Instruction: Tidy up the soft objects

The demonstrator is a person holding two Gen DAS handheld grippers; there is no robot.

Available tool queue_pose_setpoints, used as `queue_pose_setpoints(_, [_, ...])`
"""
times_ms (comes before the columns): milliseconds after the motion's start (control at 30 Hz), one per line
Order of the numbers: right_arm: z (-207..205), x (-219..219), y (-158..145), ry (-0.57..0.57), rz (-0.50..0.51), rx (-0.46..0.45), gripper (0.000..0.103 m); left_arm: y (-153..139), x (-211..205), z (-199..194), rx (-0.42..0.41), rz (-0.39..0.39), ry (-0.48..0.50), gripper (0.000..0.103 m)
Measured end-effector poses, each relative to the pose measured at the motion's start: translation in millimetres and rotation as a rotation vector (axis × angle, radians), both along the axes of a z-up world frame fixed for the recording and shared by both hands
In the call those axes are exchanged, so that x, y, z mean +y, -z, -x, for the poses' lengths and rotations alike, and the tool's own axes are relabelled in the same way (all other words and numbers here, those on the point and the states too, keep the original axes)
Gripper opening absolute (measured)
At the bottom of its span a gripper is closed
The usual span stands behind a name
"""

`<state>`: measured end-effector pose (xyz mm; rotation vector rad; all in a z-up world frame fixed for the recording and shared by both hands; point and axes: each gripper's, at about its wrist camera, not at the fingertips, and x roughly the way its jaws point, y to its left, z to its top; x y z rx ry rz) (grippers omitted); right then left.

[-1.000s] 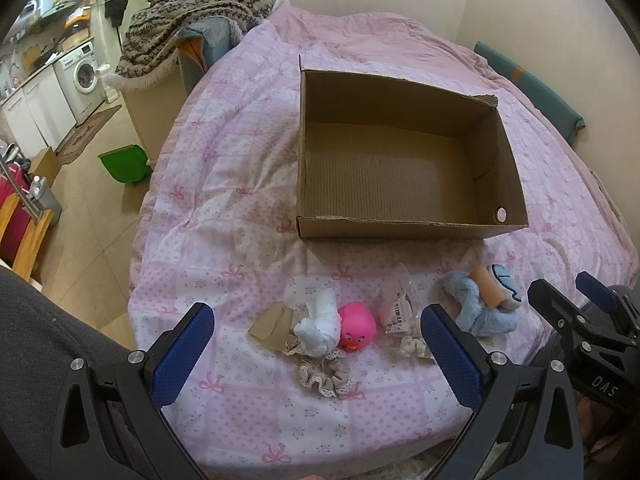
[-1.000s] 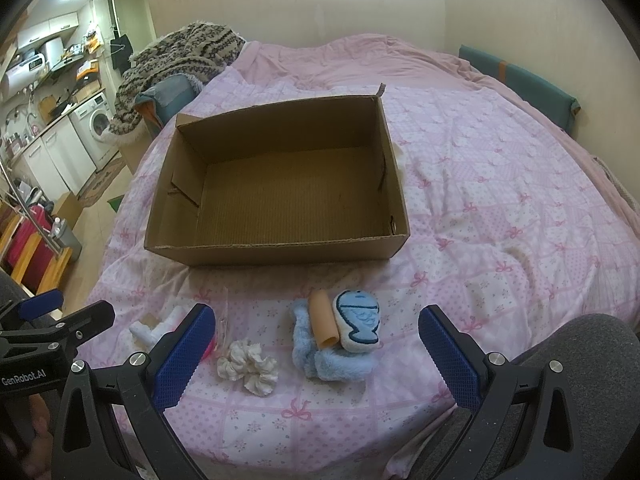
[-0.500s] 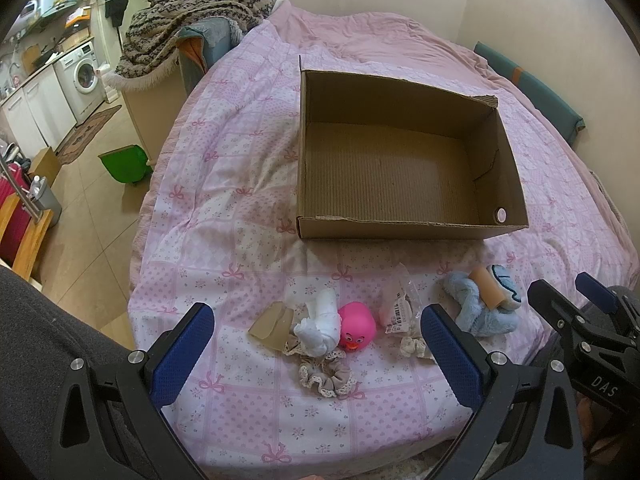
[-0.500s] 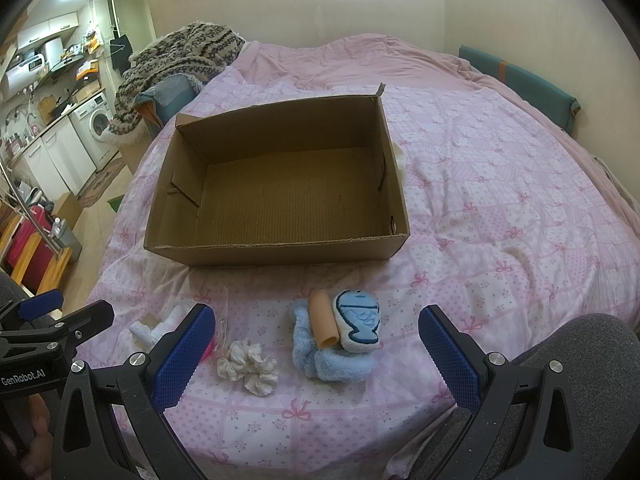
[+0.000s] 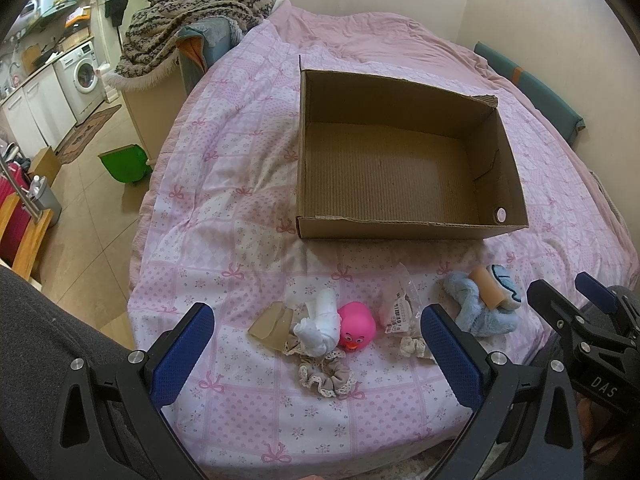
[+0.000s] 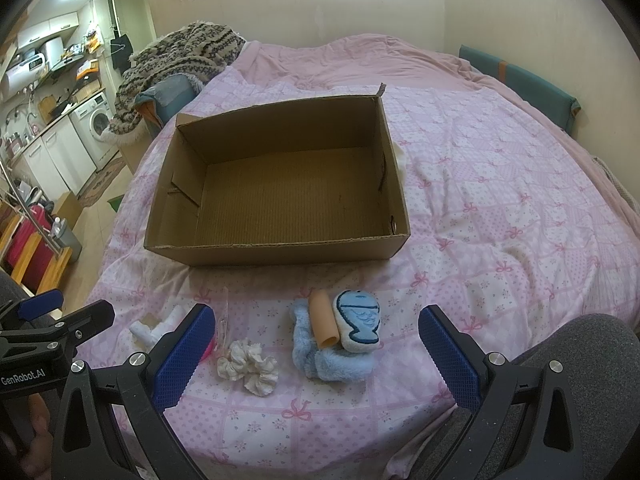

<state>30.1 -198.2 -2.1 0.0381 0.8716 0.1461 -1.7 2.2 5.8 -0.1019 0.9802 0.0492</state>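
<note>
An empty cardboard box (image 5: 404, 232) (image 6: 276, 254) sits open on the pink bed. In front of it lie small soft things: a white sock roll (image 5: 318, 326), a pink rubber duck (image 5: 357, 330), a beige scrunchie (image 5: 326, 374), a clear packet (image 5: 398, 306), a white scrunchie (image 6: 248, 366), and a blue fluffy cloth (image 6: 332, 360) with a tan tube (image 6: 323, 324) and a blue fish plush (image 6: 358, 326). My left gripper (image 5: 316, 354) is open above the duck and sock. My right gripper (image 6: 316, 354) is open above the blue cloth. Both are empty.
The pink quilt (image 6: 500, 208) covers the bed. A knitted blanket (image 5: 192, 28) lies on a chair at the far left. A green bin (image 5: 124, 166) stands on the floor. A teal cushion (image 6: 520, 80) lies against the wall at the right.
</note>
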Motion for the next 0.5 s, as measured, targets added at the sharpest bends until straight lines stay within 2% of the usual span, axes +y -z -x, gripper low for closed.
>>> queue_pose_setpoints(500, [0.0,0.6,0.0,0.000,0.002,0.003,0.103,0.5,2.5,-0.4,0.001,0.002,-0.003,0.103])
